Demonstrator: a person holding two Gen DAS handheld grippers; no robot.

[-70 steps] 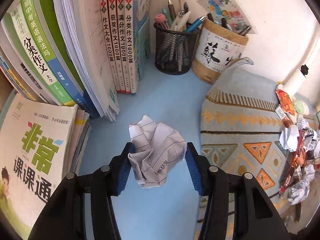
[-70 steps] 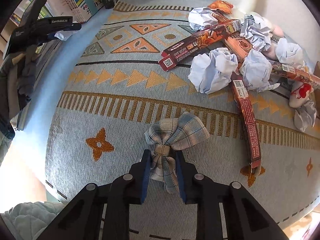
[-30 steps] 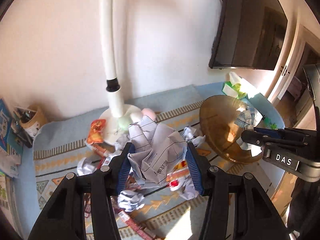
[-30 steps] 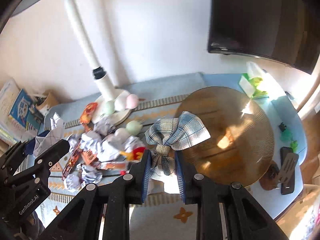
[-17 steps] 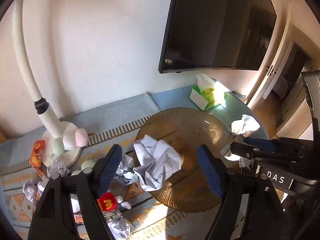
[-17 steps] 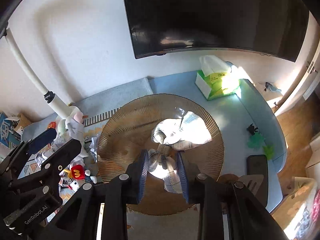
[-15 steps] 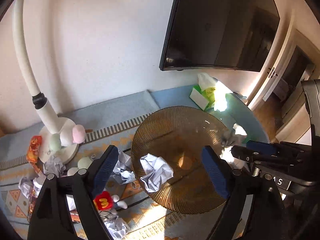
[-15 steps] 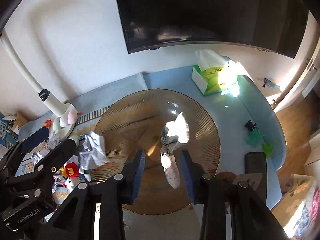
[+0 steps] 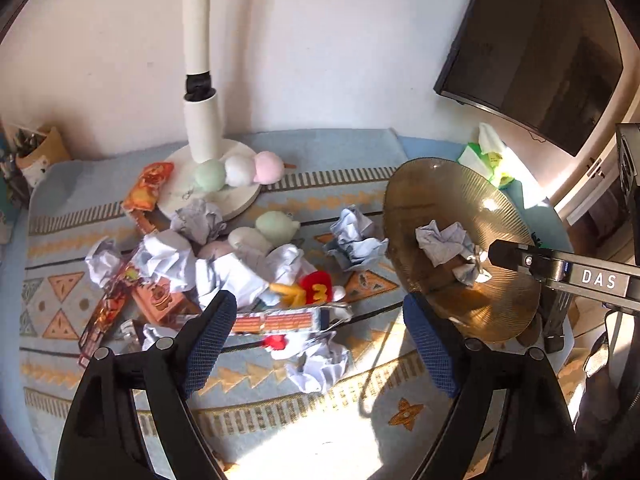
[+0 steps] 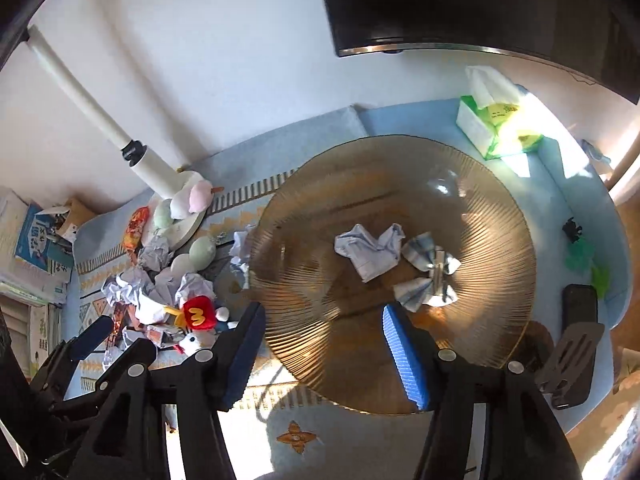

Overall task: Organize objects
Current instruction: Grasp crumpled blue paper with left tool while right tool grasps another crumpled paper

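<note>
White letters "DAS" [image 9: 599, 279] read clearly on the grey bar of the right gripper's body, seen out to the right of the left gripper's blue pads. A yellow "M" sits on the red plush toy [image 10: 197, 314], lying just ahead and to the left of the right gripper; in the left wrist view the same mark appears turned on its side, like a "3". The book covers [image 10: 36, 236] far off to the left of the right gripper carry print, too small to read.
</note>
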